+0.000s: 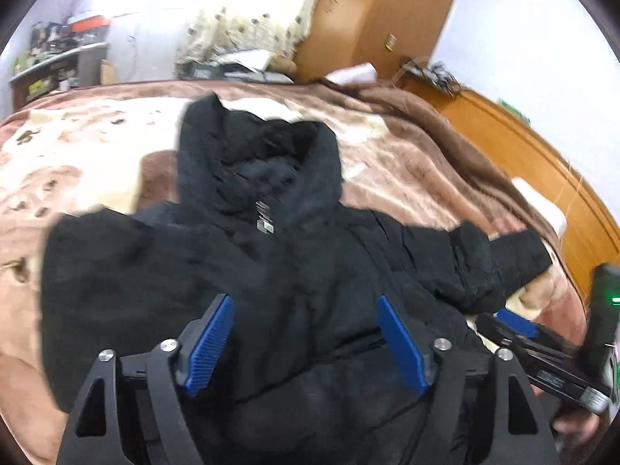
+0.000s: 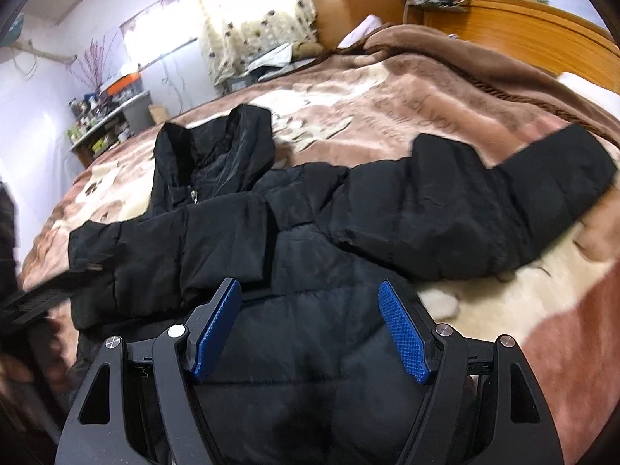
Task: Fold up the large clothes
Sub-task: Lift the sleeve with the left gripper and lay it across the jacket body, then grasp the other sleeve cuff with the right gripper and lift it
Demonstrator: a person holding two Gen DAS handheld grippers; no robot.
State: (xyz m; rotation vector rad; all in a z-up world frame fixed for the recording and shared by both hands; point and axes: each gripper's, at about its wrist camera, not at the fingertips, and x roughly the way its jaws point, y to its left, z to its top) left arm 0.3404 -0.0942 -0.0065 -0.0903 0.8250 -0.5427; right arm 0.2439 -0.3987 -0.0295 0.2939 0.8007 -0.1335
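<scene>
A black hooded puffer jacket (image 1: 240,263) lies face up on the bed, hood pointing away, zipper tab at its collar. Its left sleeve is folded across the chest; its right sleeve (image 2: 484,201) stretches out to the right. My left gripper (image 1: 306,306) is open and empty, hovering above the jacket's body. My right gripper (image 2: 310,294) is open and empty above the jacket's lower right part (image 2: 310,348). The right gripper also shows at the right edge of the left wrist view (image 1: 519,325). The left gripper shows as a dark blur at the left edge of the right wrist view (image 2: 35,302).
The bed is covered by a brown and cream plush blanket (image 1: 97,147). A wooden headboard (image 1: 542,162) runs along the right side. A cluttered shelf (image 1: 58,58) and a curtained window (image 2: 248,11) stand beyond the far edge, next to a wooden wardrobe (image 1: 372,15).
</scene>
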